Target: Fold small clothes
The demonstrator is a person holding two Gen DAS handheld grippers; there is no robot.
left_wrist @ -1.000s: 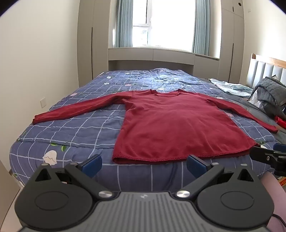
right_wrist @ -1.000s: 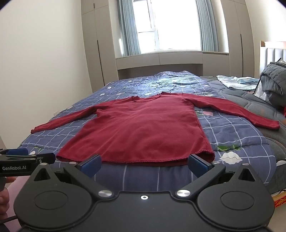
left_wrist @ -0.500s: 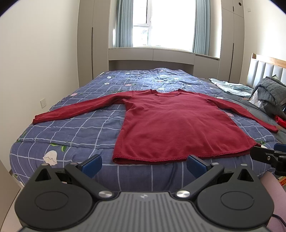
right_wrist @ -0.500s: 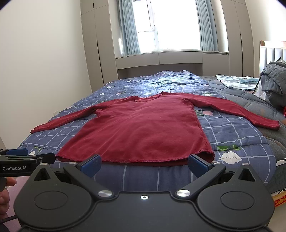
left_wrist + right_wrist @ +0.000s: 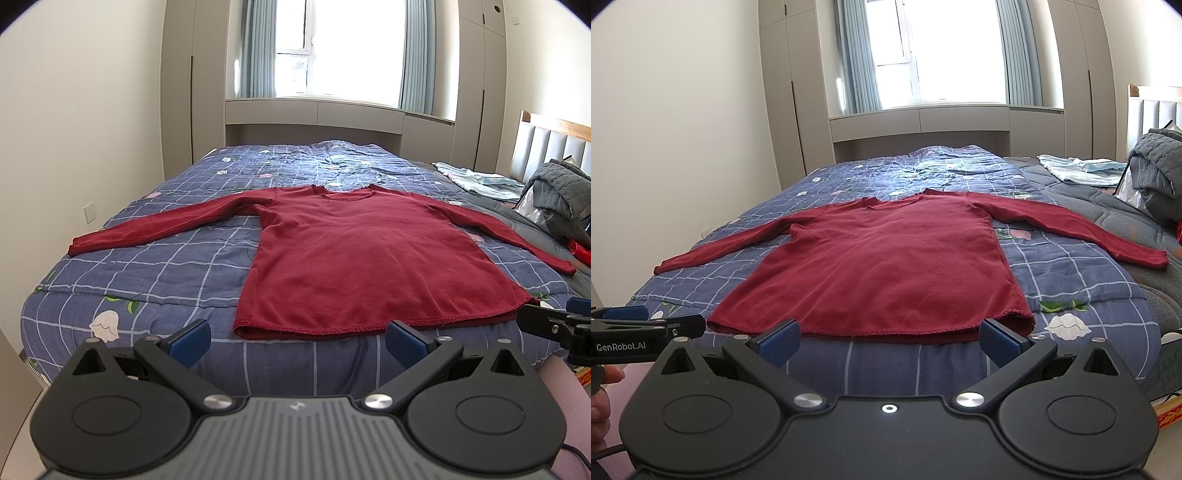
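A dark red long-sleeved knit top lies flat, sleeves spread, on the blue checked quilt of the bed, its hem toward the grippers. To begin well, I would take a sleeve cuff or a hem corner cleanly, pinching only the top's fabric. The left gripper and right gripper hover before the hem, jaws spread wide, holding and touching nothing.

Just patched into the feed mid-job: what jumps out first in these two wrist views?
A dark red long-sleeved top lies flat on the blue checked bedspread, both sleeves spread wide and its hem toward the cameras. The left gripper and right gripper sit open short of that hem, holding nothing. A heap of grey bedding sits by the headboard at far right.
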